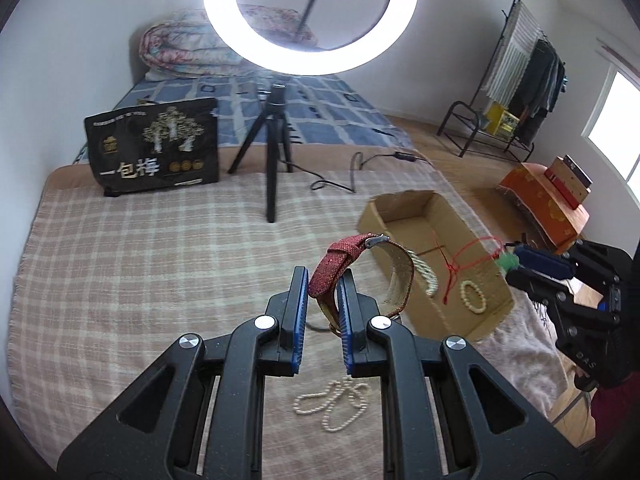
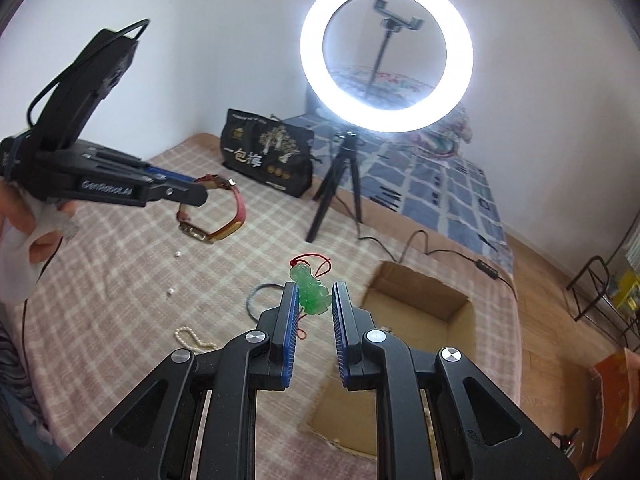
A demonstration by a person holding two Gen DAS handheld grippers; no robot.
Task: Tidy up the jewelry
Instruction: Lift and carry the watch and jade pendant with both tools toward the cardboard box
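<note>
My left gripper [image 1: 323, 292] is shut on a watch with a red woven strap [image 1: 340, 256], held up above the checked blanket [image 1: 140, 280]. The strap arches toward the cardboard box [image 1: 372, 220]. My right gripper [image 2: 316, 300] is shut on a green jade pendant [image 2: 312, 292], whose red cord [image 1: 472, 250] dangles over the box. A cream bead bracelet [image 1: 473, 297] and a pale bead strand [image 1: 427, 276] lie in the box. In the right wrist view the left gripper [image 2: 196, 194] hangs at the left with the watch [image 2: 212, 220] looped under it. The right gripper [image 1: 516, 266] is at the box's right end.
A pearl necklace [image 1: 336, 400] lies on the blanket below my left gripper. Two loose pearls [image 2: 172, 291] and a grey-blue ring [image 2: 256, 300] lie nearby. Behind stand a ring light on a tripod [image 1: 274, 148] with its cable, and a black bag [image 1: 156, 148]. A person's hand [image 2: 24, 236] holds the left gripper.
</note>
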